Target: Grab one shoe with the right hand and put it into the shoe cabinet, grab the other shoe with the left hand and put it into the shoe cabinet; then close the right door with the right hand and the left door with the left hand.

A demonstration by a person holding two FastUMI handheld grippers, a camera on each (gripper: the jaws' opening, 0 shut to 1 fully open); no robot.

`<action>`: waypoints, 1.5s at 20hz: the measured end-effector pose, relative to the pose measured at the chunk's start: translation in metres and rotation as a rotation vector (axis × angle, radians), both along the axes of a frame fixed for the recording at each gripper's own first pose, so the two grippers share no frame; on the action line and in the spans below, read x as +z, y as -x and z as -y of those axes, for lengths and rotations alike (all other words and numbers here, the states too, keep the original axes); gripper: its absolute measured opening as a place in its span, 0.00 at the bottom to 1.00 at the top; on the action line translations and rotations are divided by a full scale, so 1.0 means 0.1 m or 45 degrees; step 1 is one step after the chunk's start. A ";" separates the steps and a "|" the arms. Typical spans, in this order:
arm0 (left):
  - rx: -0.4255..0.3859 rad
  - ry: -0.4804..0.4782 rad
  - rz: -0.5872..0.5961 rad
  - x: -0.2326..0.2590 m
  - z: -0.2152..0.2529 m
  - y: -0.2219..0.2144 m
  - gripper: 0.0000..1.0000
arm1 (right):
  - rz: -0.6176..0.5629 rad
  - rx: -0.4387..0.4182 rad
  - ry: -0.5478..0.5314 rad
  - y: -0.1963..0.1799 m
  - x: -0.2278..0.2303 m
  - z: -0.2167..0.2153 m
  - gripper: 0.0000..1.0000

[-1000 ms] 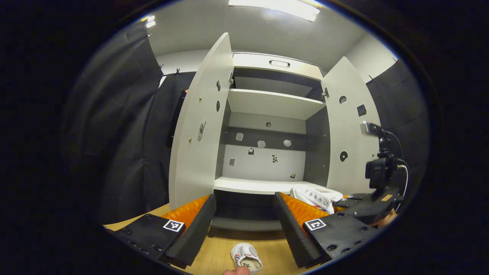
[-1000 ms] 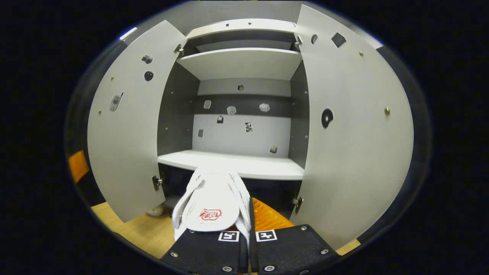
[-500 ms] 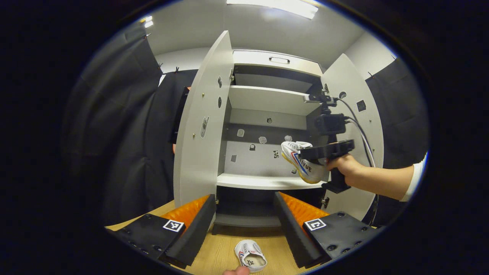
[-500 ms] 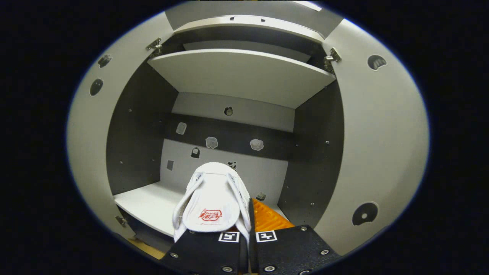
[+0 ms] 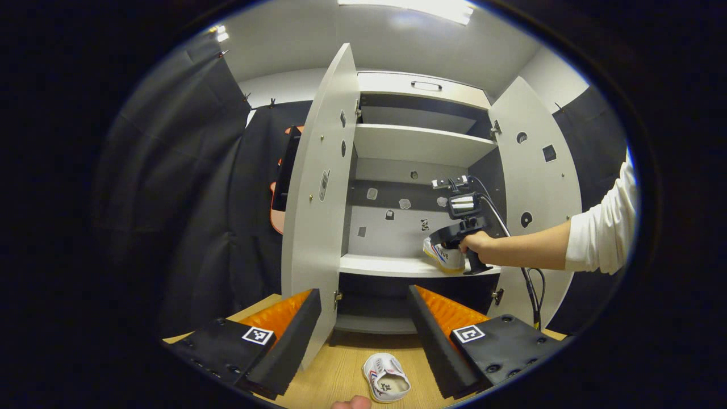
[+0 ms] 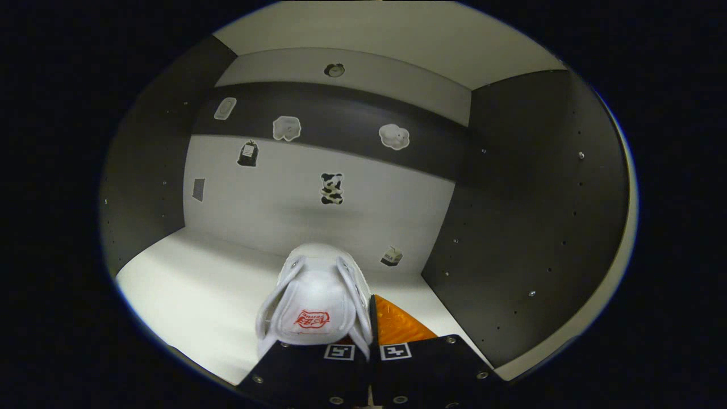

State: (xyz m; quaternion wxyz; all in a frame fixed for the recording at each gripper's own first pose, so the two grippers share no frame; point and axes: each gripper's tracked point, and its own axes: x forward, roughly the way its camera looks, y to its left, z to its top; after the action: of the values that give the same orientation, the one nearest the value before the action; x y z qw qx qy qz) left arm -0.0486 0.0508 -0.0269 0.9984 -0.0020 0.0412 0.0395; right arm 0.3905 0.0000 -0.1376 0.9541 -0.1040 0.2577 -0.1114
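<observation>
In the right gripper view my right gripper is shut on a white shoe, toe pointing into the cabinet, low over the white middle shelf near the right wall. The left gripper view shows the same shoe at the shelf's right end, with a hand holding the right gripper over it; I cannot tell whether the sole rests on the board. The other white shoe lies on the wooden floor below my left gripper, which is open and holds nothing.
The shoe cabinet stands wide open, its left door swung toward me and its right door behind the sleeved arm. An upper shelf sits above. Small stickers dot the back wall. Black curtains hang left.
The right gripper has carried its shoe forward and down, from in front of the opening into the middle compartment at shelf level. My left gripper stays open above the floor shoe.
</observation>
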 end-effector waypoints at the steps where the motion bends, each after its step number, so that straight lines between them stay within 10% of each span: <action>1: 0.008 0.001 -0.003 0.00 -0.03 0.00 0.98 | -0.014 -0.004 -0.025 -0.02 -0.03 0.01 0.02; 9: 0.024 0.004 -0.007 -0.02 -0.08 0.01 0.99 | -0.052 0.028 -0.023 -0.07 -0.14 -0.04 0.17; 17: -0.001 0.016 0.007 -0.01 -0.01 -0.01 0.99 | -0.044 0.077 0.002 0.03 0.03 0.10 0.81; 30: -0.067 0.082 -0.006 -0.10 0.17 -0.02 0.99 | -0.162 0.142 -0.321 0.45 0.06 0.13 0.91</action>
State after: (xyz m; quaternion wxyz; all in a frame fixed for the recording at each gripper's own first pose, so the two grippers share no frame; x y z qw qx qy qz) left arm -0.0464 0.0339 -0.0366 0.9984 -0.0330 0.0450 0.0117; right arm 0.3452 -0.0134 -0.1317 0.9460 -0.0043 0.3235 -0.0181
